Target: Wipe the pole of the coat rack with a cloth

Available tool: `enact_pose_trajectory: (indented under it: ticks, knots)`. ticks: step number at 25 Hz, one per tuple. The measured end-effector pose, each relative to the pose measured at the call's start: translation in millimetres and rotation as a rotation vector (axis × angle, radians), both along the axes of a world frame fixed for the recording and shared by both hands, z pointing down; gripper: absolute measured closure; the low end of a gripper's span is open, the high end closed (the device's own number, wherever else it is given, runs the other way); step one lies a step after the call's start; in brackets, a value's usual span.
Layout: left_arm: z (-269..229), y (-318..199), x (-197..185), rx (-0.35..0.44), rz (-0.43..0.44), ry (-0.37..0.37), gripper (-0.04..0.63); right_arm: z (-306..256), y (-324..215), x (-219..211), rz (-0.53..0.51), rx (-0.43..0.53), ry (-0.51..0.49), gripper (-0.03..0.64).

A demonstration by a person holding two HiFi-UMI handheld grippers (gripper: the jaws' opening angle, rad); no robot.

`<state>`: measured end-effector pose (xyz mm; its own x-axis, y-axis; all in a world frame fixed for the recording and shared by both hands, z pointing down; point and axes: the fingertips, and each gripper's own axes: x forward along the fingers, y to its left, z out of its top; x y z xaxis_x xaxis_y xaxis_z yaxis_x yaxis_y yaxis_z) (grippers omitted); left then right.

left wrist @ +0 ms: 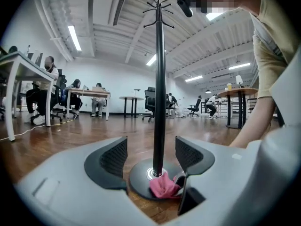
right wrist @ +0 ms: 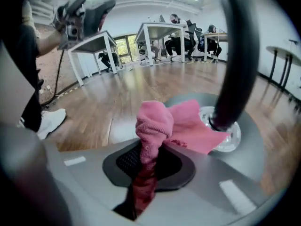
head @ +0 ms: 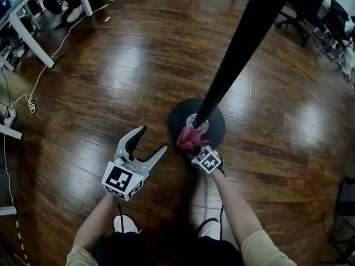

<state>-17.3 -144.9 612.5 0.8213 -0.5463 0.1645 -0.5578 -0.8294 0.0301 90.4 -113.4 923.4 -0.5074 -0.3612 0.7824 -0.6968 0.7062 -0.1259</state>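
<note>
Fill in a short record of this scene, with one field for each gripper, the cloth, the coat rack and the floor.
right gripper: shut on the pink cloth, held low at the foot of the pole
pink cloth: bunched between the jaws, loose end over the round base
left gripper: open, empty, aimed at the pole
coat rack pole: black, upright
round base: dark disc on the floor
wooden floor: glossy brown planks

A coat rack pole (head: 238, 43) stands on its base (head: 177, 117) on the floor (head: 111, 65). A cloth (head: 190, 139), clamped in the right tool (head: 194, 148), touches the pole's foot. The left tool (head: 154, 138) sits just left of the base.
</note>
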Motion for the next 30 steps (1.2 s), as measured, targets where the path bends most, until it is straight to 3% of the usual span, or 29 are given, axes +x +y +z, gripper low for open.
enact_pose_trajectory:
  ticks: [2,3,6,8,9,13,17,21,24,27,30]
  knots:
    - [-12.0,-2.9,-9.2,0.017,-0.008,-0.026,0.292,-14.2,-10.9,-34.3,0.055,-0.028,-0.012,0.568]
    - [-19.7,-1.9,-13.6,0.021,-0.009,-0.044,0.291,-35.1,-17.8,-47.4,0.106,-0.035,-0.097,0.568]
    - [-68.6,8.8,-29.6,0.012,-0.015,-0.064,0.291,-152.2,-33.1,-64.8,0.291,0.025,-0.488,0.568]
    - [-119.8,13.5,-45.5,0.014,-0.041,-0.056,0.291,-247.2,-27.9,-70.3,0.319,0.067,-0.666,0.568]
    - [-150.5,12.9,-54.0,0.020,-0.064,-0.044,0.291,-292.4,-22.4,-74.5,0.296,0.087,-0.698,0.568]
    - [-292.2,10.7,-78.4,0.044,-0.153,0.054,0.291,-461.3,7.1,-83.3,0.195,0.203,-0.639,0.568]
    - [-468.2,28.1,-87.4,0.047,-0.222,0.227,0.291,-645.5,45.8,-65.8,0.254,0.359,-0.628,0.566]
    - [-616.3,55.2,-81.8,0.146,-0.225,0.213,0.291,-825.7,79.0,-44.5,0.341,0.529,-0.651,0.566]
    - [-701.1,77.2,-77.2,0.153,-0.189,0.206,0.291,-938.5,102.4,-39.3,0.402,0.593,-0.701,0.566]
    - [-759.3,101.3,-88.7,0.143,-0.146,0.249,0.291,-1016.1,120.6,-53.7,0.420,0.615,-0.790,0.566]
    - [-789.1,127.7,-107.5,0.179,-0.132,0.266,0.293,-1064.2,146.1,-66.7,0.422,0.742,-0.740,0.566]
